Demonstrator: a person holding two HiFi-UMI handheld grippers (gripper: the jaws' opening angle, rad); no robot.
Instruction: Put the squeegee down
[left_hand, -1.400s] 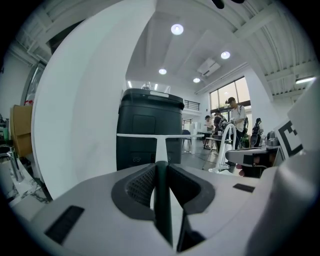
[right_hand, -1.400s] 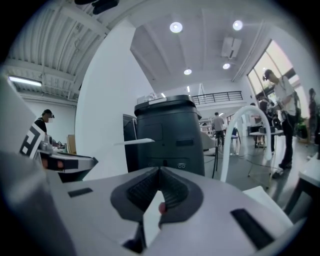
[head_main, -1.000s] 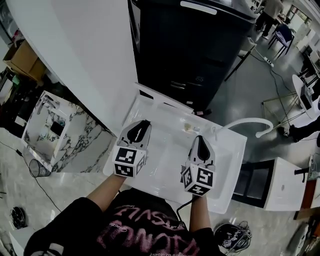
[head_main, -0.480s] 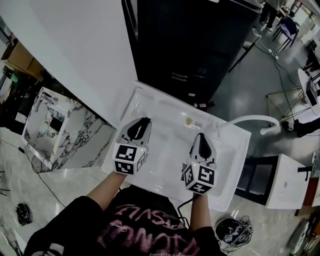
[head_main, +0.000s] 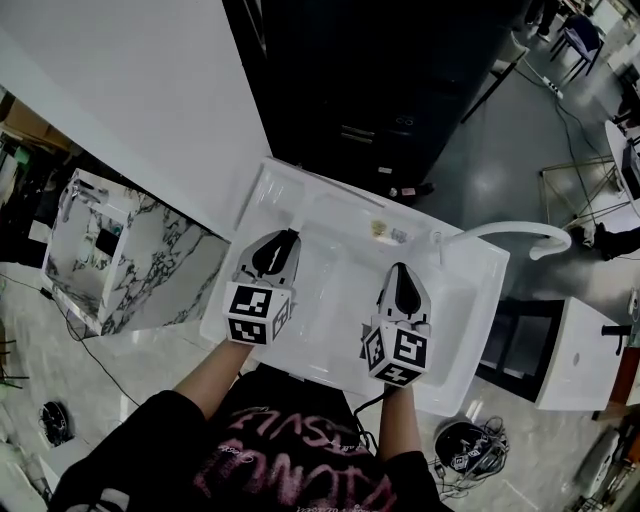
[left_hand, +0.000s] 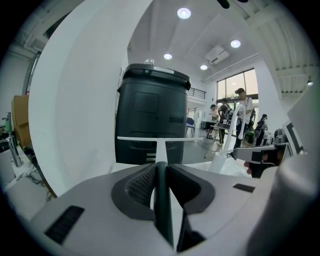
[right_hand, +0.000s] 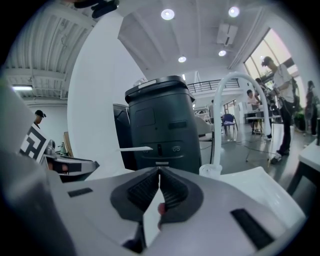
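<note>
In the left gripper view my left gripper (left_hand: 161, 166) is shut on the dark handle of the squeegee (left_hand: 159, 141). Its white stem and crossbar blade stick out level ahead of the jaws, over the white sink (left_hand: 225, 167). The blade's tip (right_hand: 136, 148) and the left gripper (right_hand: 67, 165) also show at the left of the right gripper view. In the head view, the left gripper (head_main: 272, 258) and the right gripper (head_main: 402, 288) hover side by side over the sink basin (head_main: 330, 230). My right gripper (right_hand: 159, 172) is shut with nothing in it.
A curved white faucet (head_main: 512, 235) rises at the sink's right rear (right_hand: 225, 120). A tall black bin (head_main: 400, 90) stands behind the sink, with a white wall panel (head_main: 130, 90) to its left. Small items (head_main: 385, 232) lie near the basin's back edge. People stand far off (left_hand: 242, 115).
The head view has shifted slightly, so the sink sits a little differently in the picture. Both grippers stay over the basin, barely moved.
</note>
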